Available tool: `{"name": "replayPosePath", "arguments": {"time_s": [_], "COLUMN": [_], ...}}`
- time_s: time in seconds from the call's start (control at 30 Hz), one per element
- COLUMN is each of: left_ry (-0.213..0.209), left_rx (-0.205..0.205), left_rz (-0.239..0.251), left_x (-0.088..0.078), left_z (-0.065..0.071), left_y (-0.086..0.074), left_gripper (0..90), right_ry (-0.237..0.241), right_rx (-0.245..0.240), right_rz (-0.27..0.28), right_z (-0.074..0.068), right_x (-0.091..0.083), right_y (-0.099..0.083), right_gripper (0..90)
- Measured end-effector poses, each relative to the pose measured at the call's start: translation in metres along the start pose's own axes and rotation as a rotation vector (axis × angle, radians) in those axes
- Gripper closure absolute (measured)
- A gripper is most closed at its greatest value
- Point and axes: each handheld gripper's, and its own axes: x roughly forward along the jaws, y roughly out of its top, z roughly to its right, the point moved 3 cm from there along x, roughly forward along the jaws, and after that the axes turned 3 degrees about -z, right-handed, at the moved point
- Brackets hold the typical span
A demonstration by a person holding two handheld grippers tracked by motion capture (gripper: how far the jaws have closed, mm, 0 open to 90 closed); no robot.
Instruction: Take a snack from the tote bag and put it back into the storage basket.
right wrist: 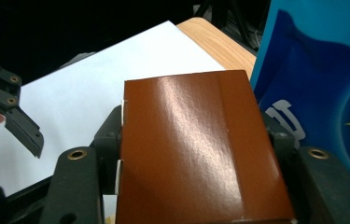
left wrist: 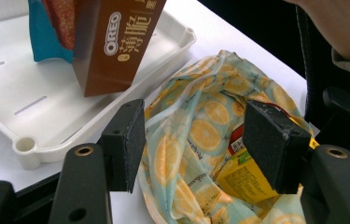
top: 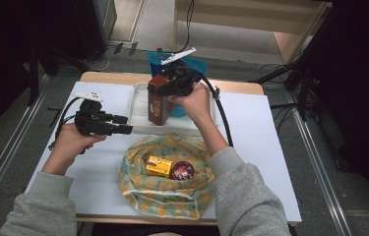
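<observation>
Gripping a brown Oreo box [top: 158,109], the right hand-held gripper [top: 168,84] holds it over the white tray [top: 138,105].
Its bottom edge hangs tilted just above the tray floor, beside a blue packet [right wrist: 322,93]. The left hand-held gripper [top: 123,125] hovers open near the orange-print bag [top: 165,194] on the desk [top: 261,147].

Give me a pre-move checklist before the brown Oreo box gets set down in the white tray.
1. Grip: right hand-held gripper clamps the brown Oreo box on both sides: ok.
2. Box over the white tray: ok.
3. Box upright: tilted, lower corner nearest the tray floor: not ok.
4. Box bottom touching the tray floor: cannot tell.
5. Space beside the blue packet: close, contact cannot tell.
6. Left hand-held gripper open, holding nothing, apart from the box, beside the orange-print bag: ok.
</observation>
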Motion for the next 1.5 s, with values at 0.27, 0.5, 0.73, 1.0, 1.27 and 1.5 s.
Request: {"name": "replayPosePath", "arguments": {"time_s": [0.27, 0.5, 0.73, 1.0, 1.27, 1.5], "left_ry": [-0.001, -0.002, -0.003, -0.001, 0.003, 0.004], "left_rx": [-0.001, -0.002, -0.002, -0.004, -0.006, -0.004], "left_rz": [0.001, 0.002, 0.002, 0.02, 0.018, 0.01], "left_x": [-0.001, -0.001, -0.001, -0.005, -0.006, -0.003], "left_z": [0.0, 0.0, -0.001, -0.003, -0.003, -0.003], "left_y": [0.0, 0.0, -0.001, -0.001, -0.001, -0.002], "left_gripper": [39.9, 39.9, 39.8, 39.4, 39.4, 39.4], "right_ry": [-0.013, -0.009, -0.012, -0.019, -0.013, -0.011], "right_rx": [-0.014, -0.014, -0.029, -0.028, -0.015, -0.01], "right_rz": [-0.019, -0.01, 0.005, 0.013, 0.02, 0.03], "right_z": [-0.002, -0.001, -0.002, 0.005, 0.01, 0.013], "right_x": [0.01, 0.009, 0.002, -0.01, -0.022, -0.03], "right_y": [-0.012, -0.022, -0.029, -0.041, -0.054, -0.067], "right_gripper": [42.4, 42.4, 42.4, 43.0, 43.2, 43.3]}}
